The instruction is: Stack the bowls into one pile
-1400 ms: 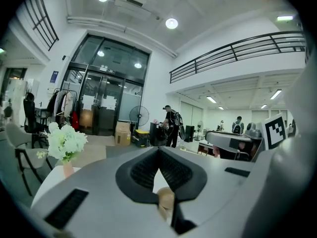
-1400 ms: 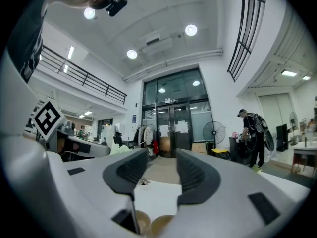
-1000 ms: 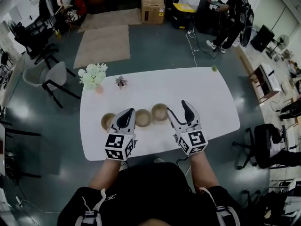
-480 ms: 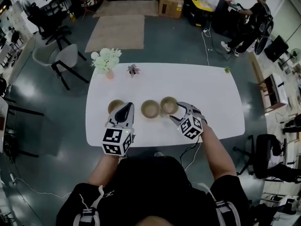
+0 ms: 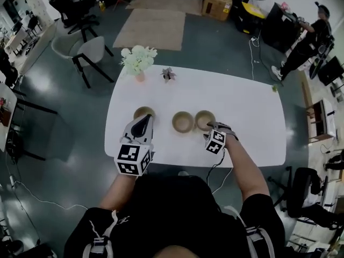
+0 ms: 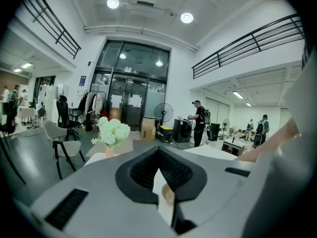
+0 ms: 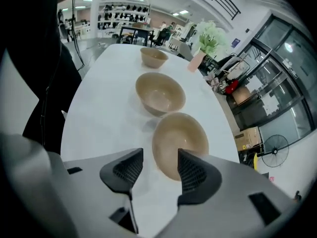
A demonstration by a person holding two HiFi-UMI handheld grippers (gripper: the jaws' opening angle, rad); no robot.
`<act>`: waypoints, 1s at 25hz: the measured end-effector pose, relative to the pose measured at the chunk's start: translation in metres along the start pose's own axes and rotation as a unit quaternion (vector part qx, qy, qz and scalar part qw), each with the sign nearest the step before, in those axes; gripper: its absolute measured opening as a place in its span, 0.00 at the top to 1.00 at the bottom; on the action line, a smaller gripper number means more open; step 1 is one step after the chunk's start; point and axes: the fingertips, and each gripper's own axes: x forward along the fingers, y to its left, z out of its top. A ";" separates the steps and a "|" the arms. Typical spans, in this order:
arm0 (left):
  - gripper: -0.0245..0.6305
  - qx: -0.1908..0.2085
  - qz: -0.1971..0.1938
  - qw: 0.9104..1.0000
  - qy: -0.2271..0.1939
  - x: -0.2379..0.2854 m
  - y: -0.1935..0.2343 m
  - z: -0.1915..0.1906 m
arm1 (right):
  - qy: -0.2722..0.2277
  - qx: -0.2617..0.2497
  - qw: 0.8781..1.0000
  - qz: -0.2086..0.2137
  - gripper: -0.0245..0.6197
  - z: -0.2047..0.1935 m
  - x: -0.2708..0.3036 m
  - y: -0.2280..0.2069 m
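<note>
Bowls are sitting apart in a single row on the white table (image 5: 242, 106): the left bowl (image 5: 143, 112), the middle bowl (image 5: 183, 122) and the right bowl (image 5: 205, 120). No pile is forming yet.

The right tongs (image 7: 159, 155) are pointing steeply down at the near rim of the right bowl. Their jaws are standing apart and have just been closing. The rim is showing between them, one jaw outside the wall and the other over the hollow, and neither pad is pressing on it. The left tongs (image 6: 158, 150) are hanging clenched on nothing, tips meeting, just beside the left bowl.

Handling, as a judgement: each bowl is looking light, rigid and smooth-walled, with a thin rim, so a pinch at one edge is risking tilt or slip. The rim is offering the only practical hold — one pad inside, one outside, set deep enough to be bearing on the wall. Setting one bowl into the next is calling for a level, centred approach — the tapered walls are likely guiding the bowl home.
</note>
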 end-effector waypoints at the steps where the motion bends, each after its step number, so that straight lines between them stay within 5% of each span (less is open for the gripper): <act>1: 0.94 0.000 0.003 1.000 0.001 -0.001 0.002 0.000 | 0.003 -0.003 1.000 0.000 0.60 0.000 0.004 0.000; 12: 0.94 0.002 0.016 1.000 0.007 0.000 0.014 0.000 | 0.019 -0.020 0.999 -0.025 0.89 0.008 0.013 -0.008; 25: 0.94 0.001 -0.006 1.000 0.001 0.009 0.008 0.006 | -0.051 0.001 0.995 -0.084 0.90 0.058 -0.052 -0.047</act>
